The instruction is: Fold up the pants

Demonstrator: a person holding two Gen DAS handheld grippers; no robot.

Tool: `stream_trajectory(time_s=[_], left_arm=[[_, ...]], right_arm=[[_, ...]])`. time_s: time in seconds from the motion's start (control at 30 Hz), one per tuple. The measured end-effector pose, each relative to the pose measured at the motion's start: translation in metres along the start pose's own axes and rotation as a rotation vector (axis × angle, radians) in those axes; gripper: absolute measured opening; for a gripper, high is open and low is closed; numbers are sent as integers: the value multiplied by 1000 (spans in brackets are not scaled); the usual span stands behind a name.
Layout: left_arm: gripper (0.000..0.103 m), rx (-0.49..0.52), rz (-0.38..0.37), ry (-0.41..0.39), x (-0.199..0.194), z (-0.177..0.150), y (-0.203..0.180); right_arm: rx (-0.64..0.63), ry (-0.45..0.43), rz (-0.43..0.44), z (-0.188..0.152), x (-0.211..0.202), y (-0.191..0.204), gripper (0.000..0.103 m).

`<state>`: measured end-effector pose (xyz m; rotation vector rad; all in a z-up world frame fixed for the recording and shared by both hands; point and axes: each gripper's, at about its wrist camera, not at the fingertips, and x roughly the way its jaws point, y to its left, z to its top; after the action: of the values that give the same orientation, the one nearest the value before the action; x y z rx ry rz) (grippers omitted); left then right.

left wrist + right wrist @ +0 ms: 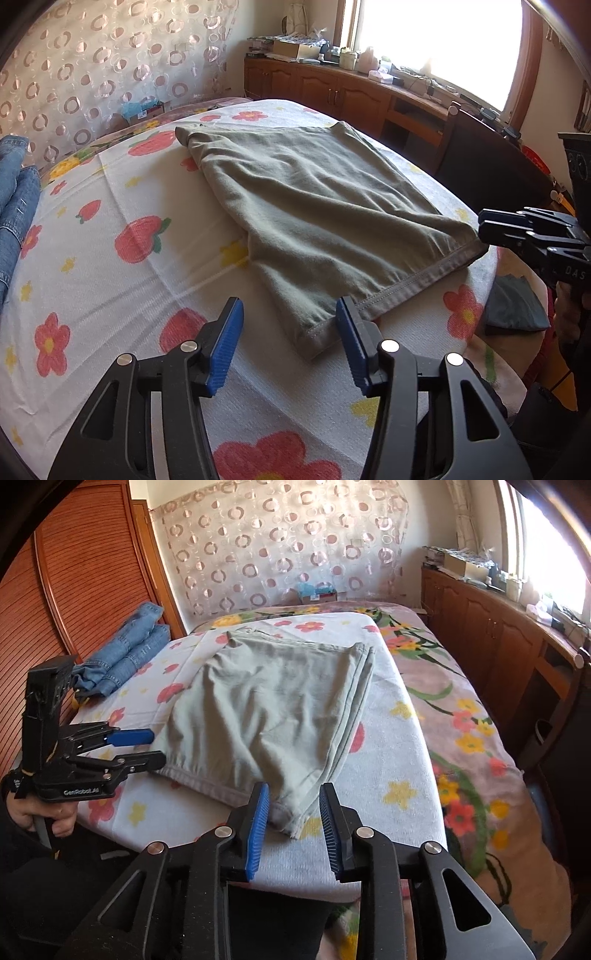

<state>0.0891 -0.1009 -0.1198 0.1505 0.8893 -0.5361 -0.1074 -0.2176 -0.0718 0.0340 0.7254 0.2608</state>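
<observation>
One pair of pants (pixel 314 206), grey-green and already folded into a rough rectangle, lies flat on the flowered white towel (pixel 110 258) that covers your work surface, with its hemmed edge nearest you. That towel sits on a bed spread (pixel 461 701) with a bolder floral print, which shows beyond the towel's right edge. Behind it hangs a curtain (pixel 280 546) printed with rings; wooden cabinets (pixel 480 627) run under the bright window to your right, and a slatted wooden door (pixel 85 572) stands to your left. One stack of folded jeans (pixel 129 650) rests at the towel's far left, well apart from the pants. Bare towel lies open on the left of the pants and in front of the hem. Your left gripper (pixel 290 343) has its fingers spread wide, just beside the hem's near-left corner, its right finger touching the edge. Your right gripper (pixel 293 827) is also parted, its fingers straddling the hem's right corner without closing on it.
</observation>
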Motion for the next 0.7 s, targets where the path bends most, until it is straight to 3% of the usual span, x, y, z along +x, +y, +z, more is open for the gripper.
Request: stream_trajectory(time_s=[0.3,0.7], left_arm=[[64,-13,6,-9,2,-1,4],[73,-30,16,-24,5,-2,8]], right_arm=[[27,59,1,-5,21,-3,31],[43,58,5,-6,21,-7,31]])
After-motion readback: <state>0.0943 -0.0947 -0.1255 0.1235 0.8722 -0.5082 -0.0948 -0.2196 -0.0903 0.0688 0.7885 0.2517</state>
